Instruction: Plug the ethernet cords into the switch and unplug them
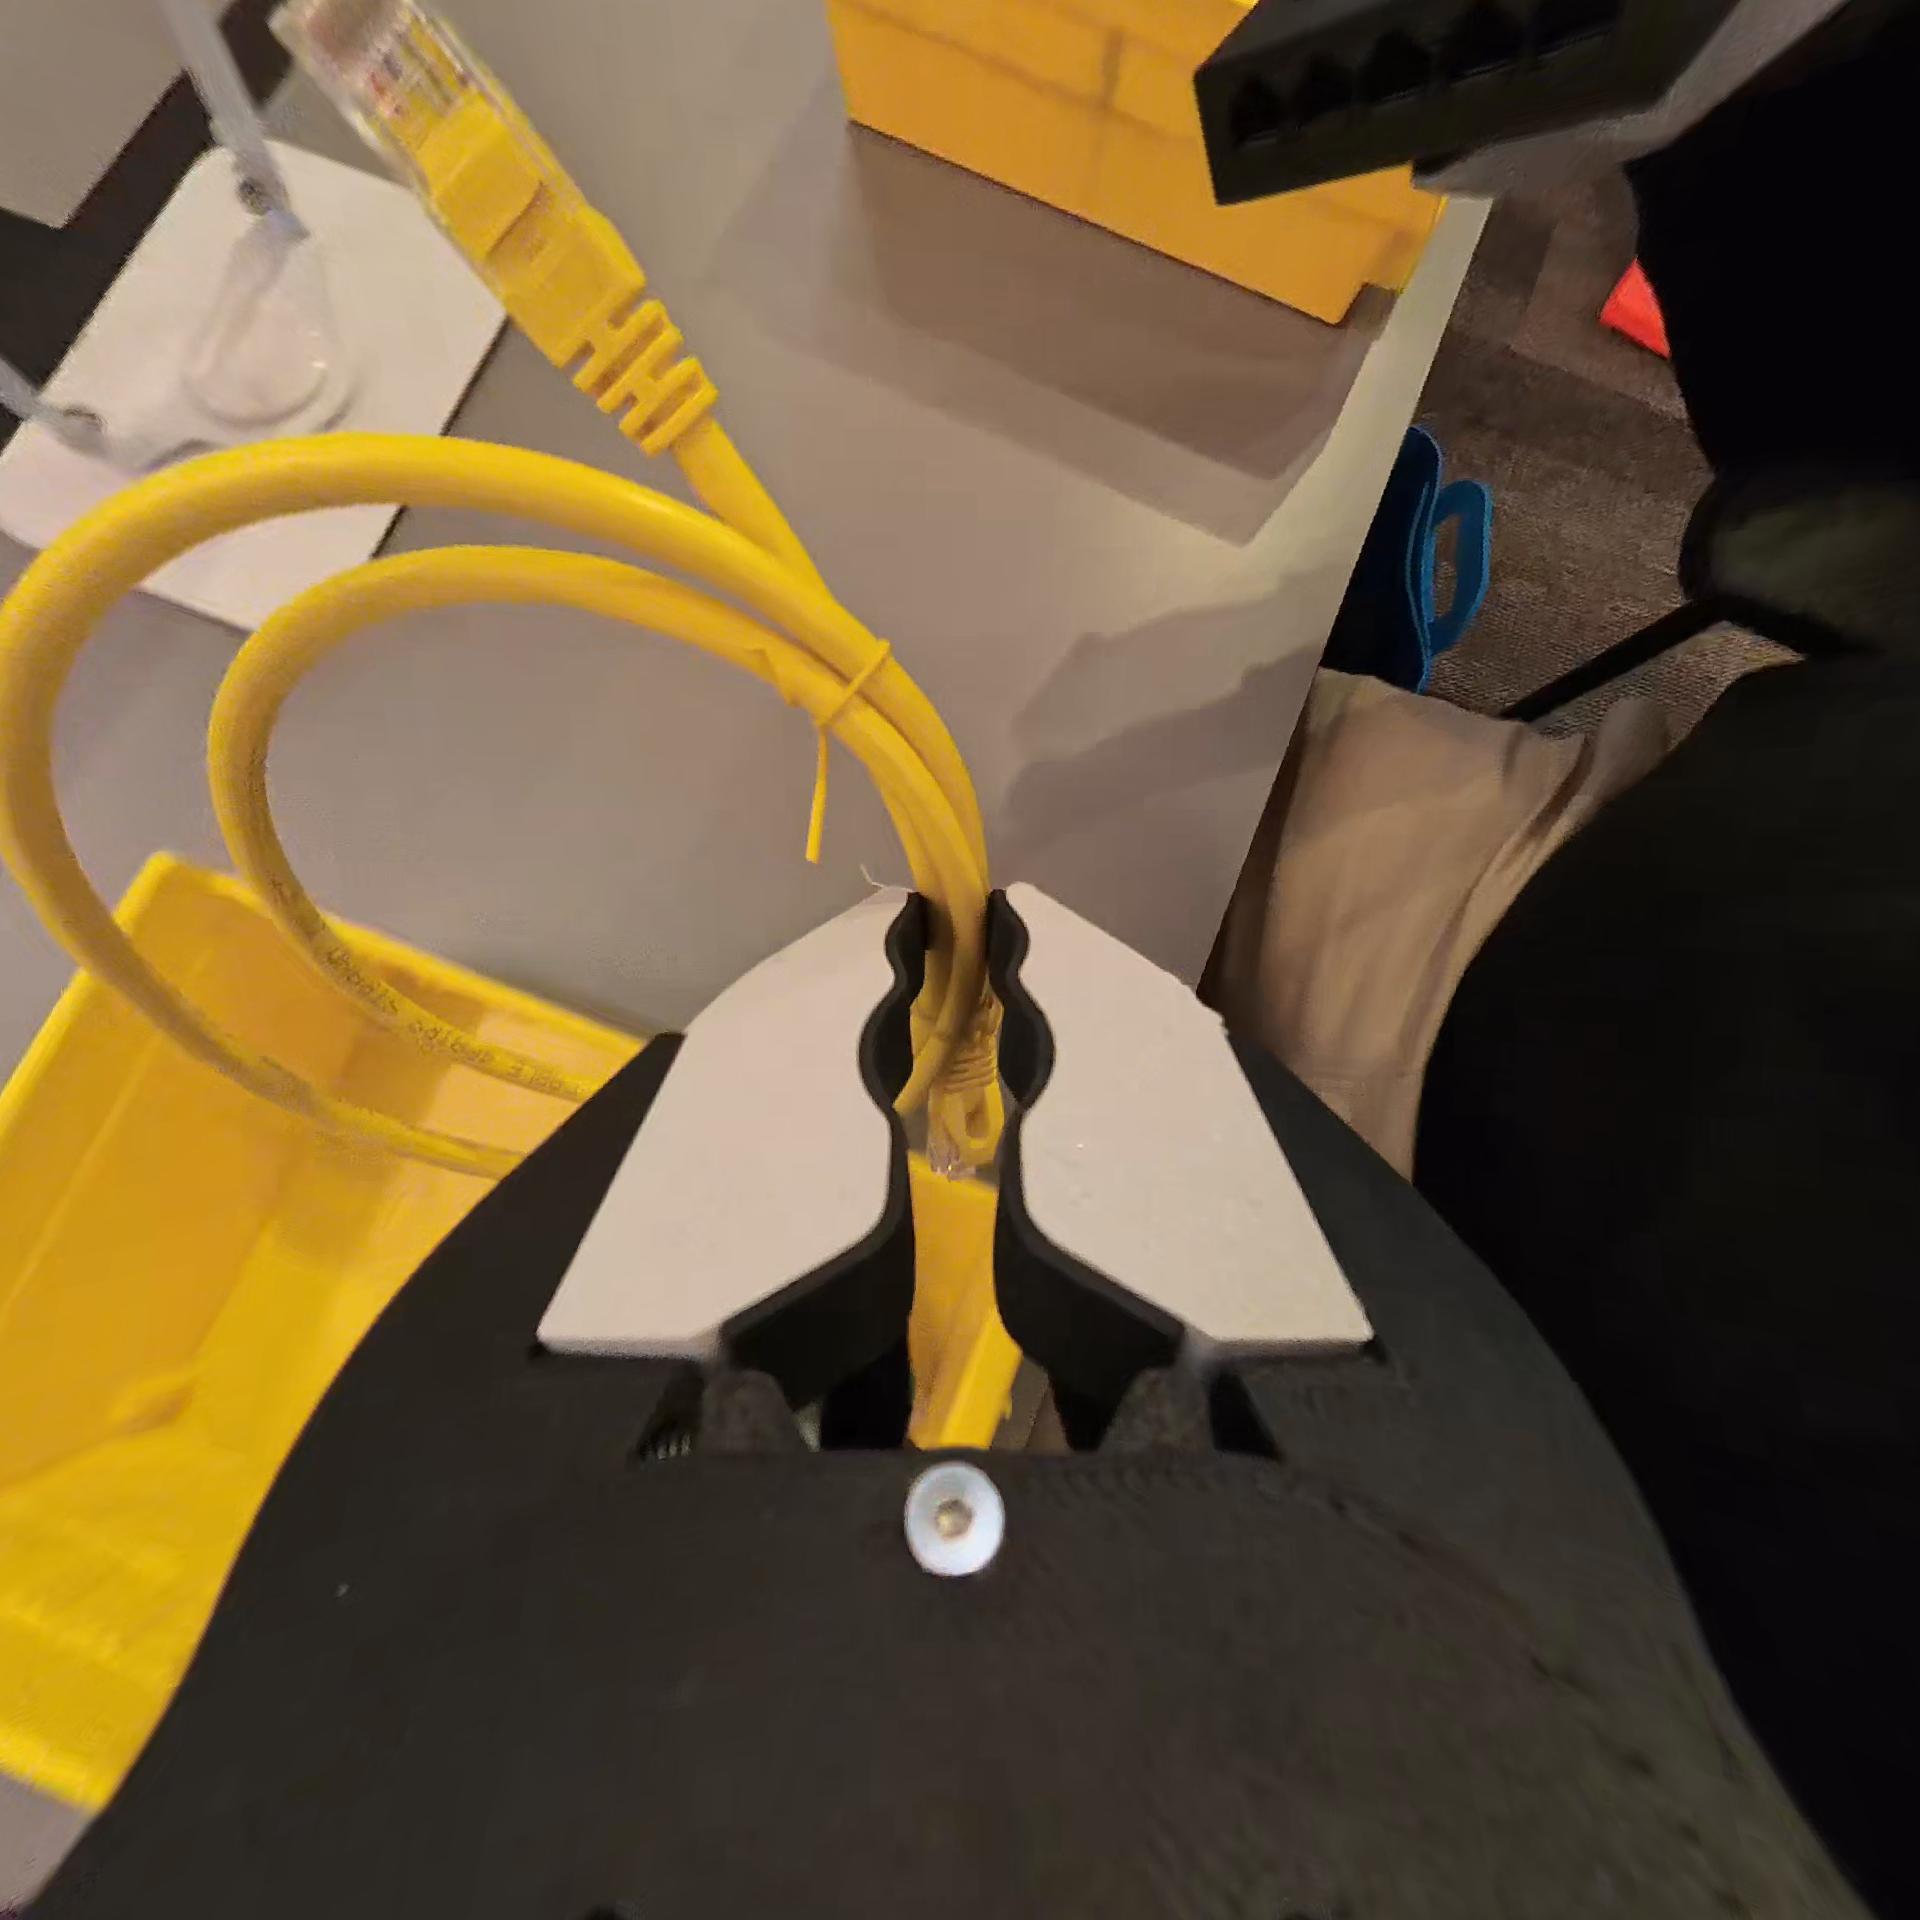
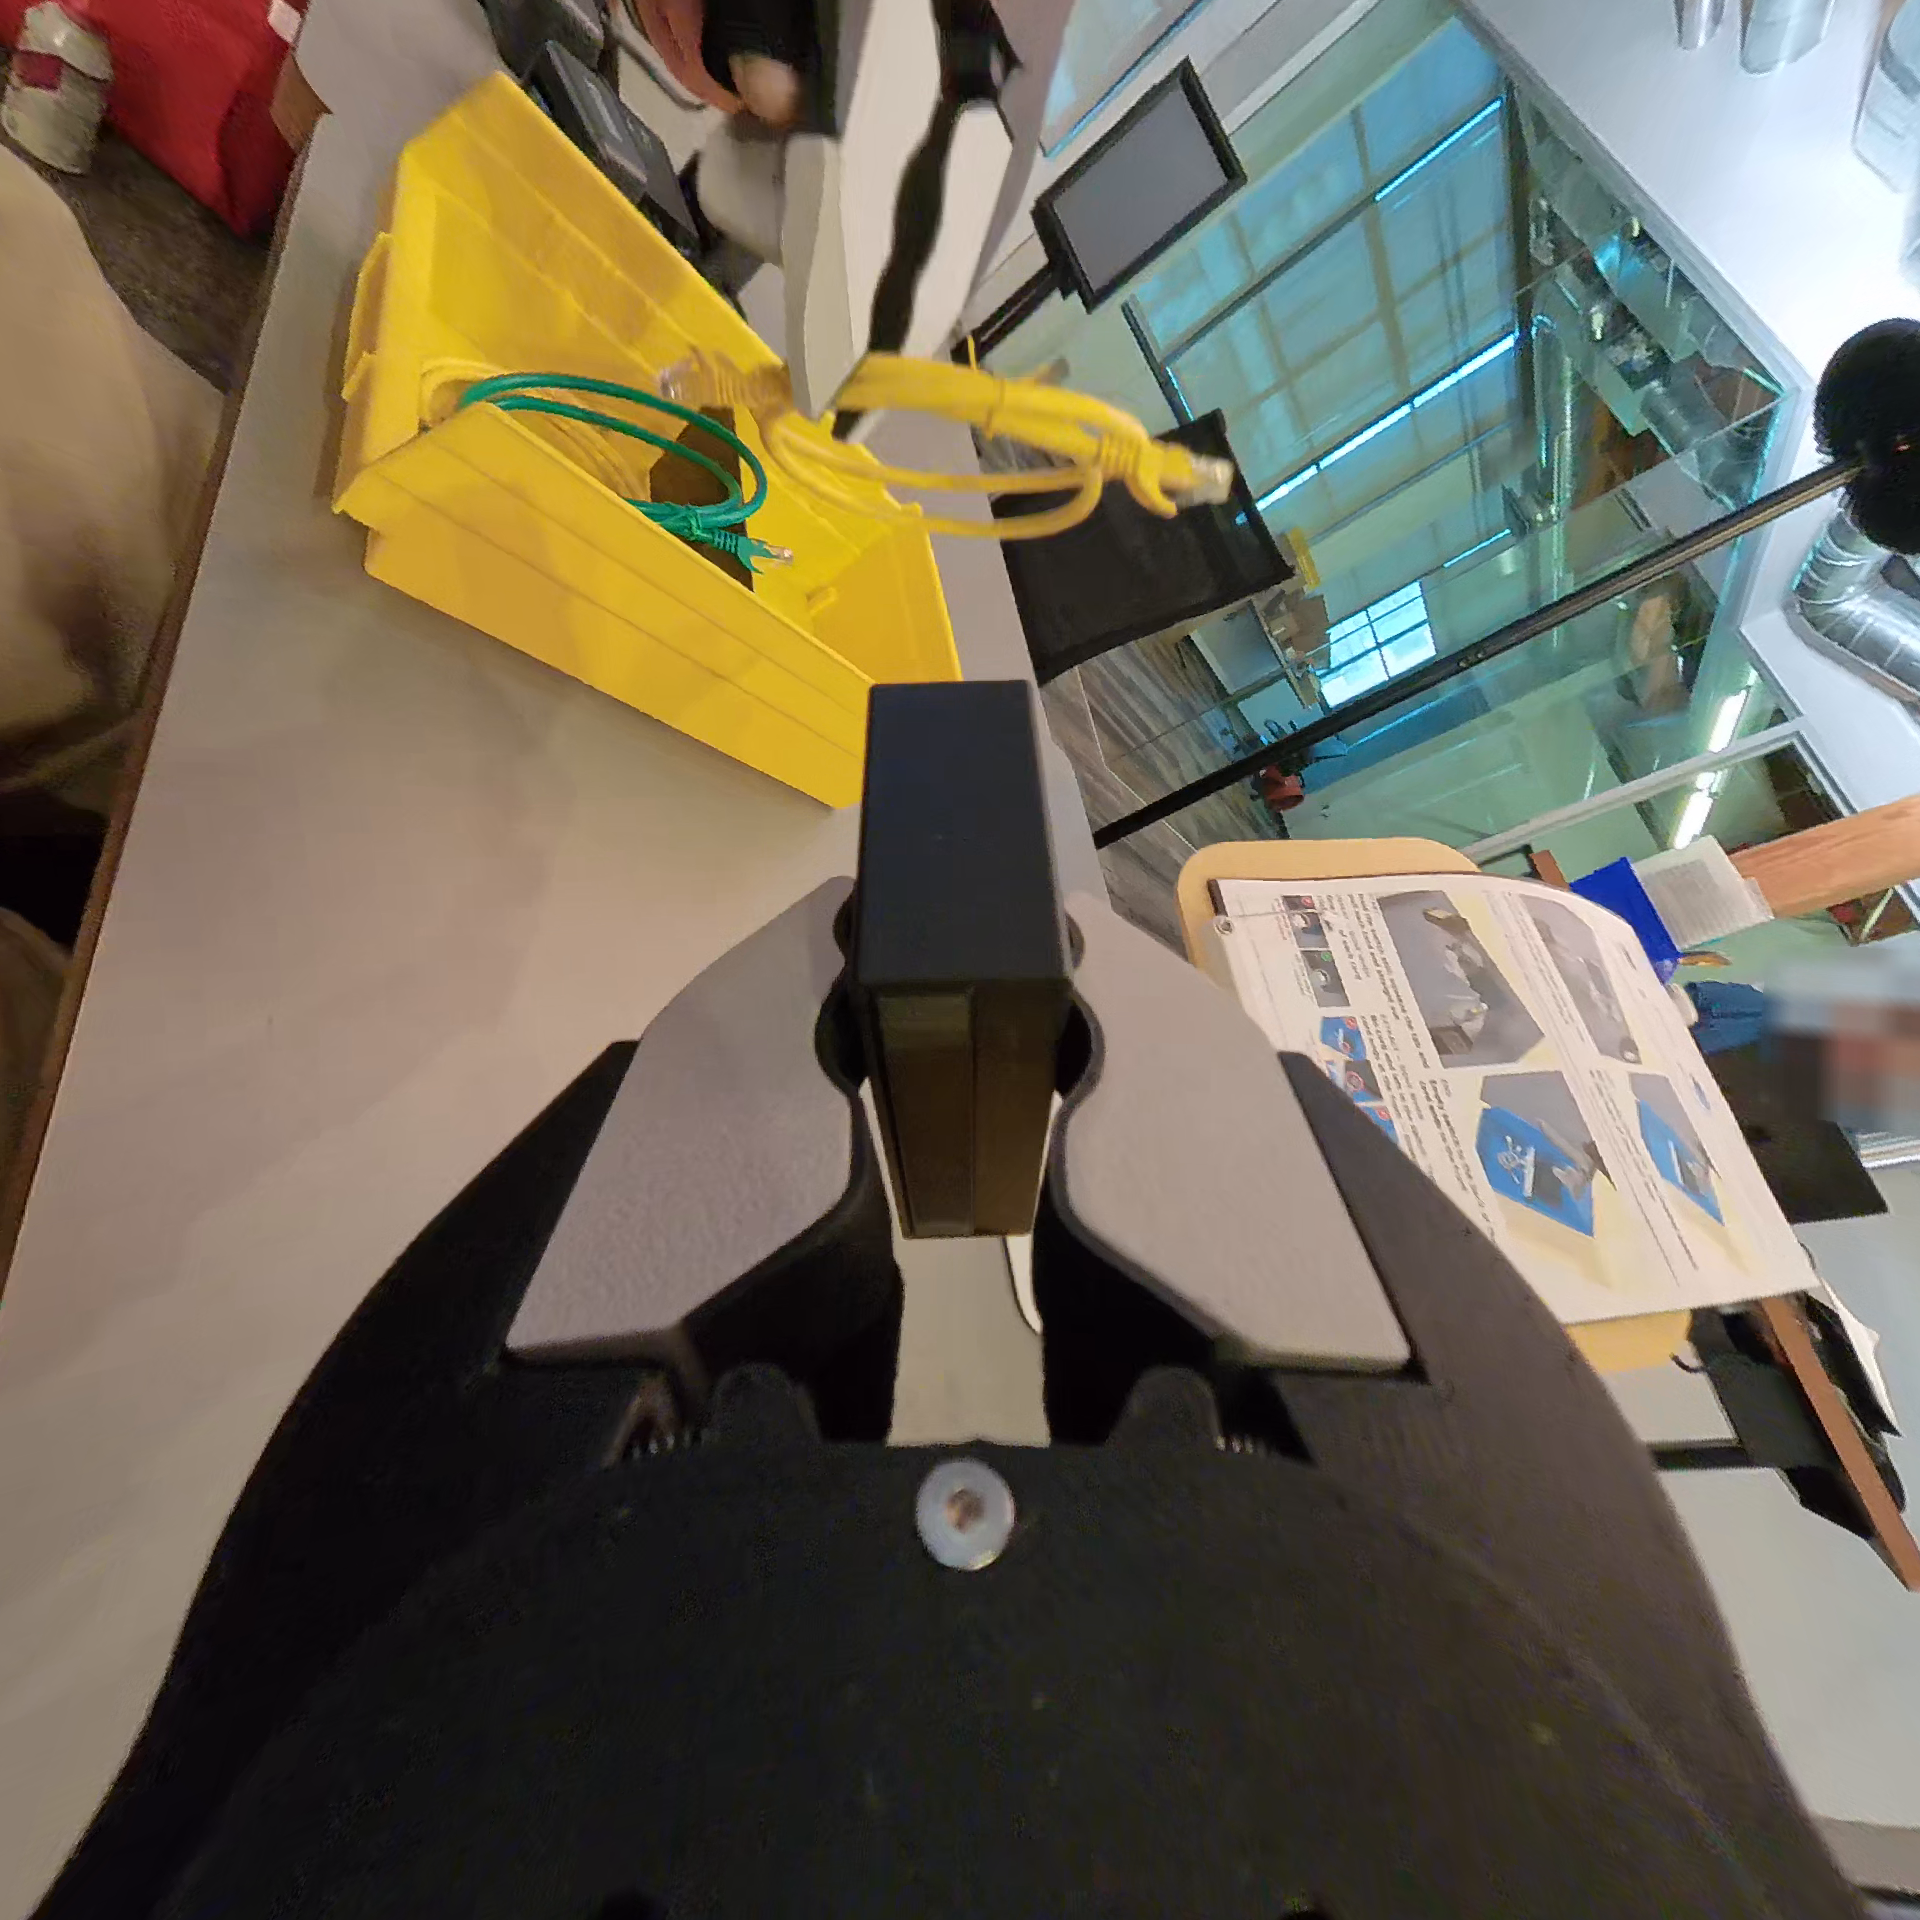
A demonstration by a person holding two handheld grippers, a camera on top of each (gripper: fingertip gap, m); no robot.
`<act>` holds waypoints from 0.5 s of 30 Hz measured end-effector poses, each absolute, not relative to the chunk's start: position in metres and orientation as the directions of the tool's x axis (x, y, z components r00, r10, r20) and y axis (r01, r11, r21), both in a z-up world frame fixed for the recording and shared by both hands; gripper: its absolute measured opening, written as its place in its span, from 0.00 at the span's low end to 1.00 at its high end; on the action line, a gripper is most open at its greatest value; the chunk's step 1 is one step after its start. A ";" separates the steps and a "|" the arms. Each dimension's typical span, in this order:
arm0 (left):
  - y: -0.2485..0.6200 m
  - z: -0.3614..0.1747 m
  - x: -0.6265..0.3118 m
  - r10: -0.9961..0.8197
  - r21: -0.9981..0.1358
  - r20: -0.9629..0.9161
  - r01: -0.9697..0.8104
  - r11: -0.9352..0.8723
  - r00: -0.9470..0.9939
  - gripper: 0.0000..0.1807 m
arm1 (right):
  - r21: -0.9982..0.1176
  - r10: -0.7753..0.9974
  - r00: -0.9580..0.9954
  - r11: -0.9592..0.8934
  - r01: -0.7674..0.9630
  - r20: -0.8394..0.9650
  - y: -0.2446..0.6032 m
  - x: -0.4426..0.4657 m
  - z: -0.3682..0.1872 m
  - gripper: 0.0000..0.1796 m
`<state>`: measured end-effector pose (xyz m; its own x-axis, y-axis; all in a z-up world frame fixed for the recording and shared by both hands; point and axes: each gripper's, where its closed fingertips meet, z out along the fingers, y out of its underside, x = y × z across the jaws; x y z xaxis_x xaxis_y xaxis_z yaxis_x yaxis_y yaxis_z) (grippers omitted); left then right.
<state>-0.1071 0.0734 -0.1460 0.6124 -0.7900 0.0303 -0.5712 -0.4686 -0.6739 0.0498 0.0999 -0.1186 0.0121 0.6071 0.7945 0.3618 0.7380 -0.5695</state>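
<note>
My left gripper (image 1: 954, 914) is shut on a coiled yellow ethernet cord (image 1: 436, 582) held above the grey table; its clear plug (image 1: 405, 73) points up and away at the top left. The black switch (image 1: 1392, 83) with its row of ports shows at the top right, apart from the plug. My right gripper (image 2: 961, 935) is shut on the black switch (image 2: 956, 914), held on edge above the table. The left gripper's fingers (image 2: 914, 239) and the yellow cord (image 2: 997, 416) show farther off in the right wrist view, the plug (image 2: 1195, 478) pointing right.
A yellow bin (image 2: 623, 623) on the grey table (image 2: 364, 987) holds a green cord (image 2: 665, 457) and more yellow cord. Another yellow bin (image 1: 187, 1195) lies under the left gripper. A printed sheet (image 2: 1507, 1091) lies on a board at the right. The table edge (image 1: 1382, 520) runs at the right. My hands' fingertips stand some 15 cm from each other.
</note>
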 end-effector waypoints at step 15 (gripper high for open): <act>0.128 -0.276 0.023 -0.749 -0.488 0.279 -0.582 -0.650 0.602 0.06 | -0.589 0.623 0.075 0.684 0.431 0.779 0.108 0.108 -0.116 0.16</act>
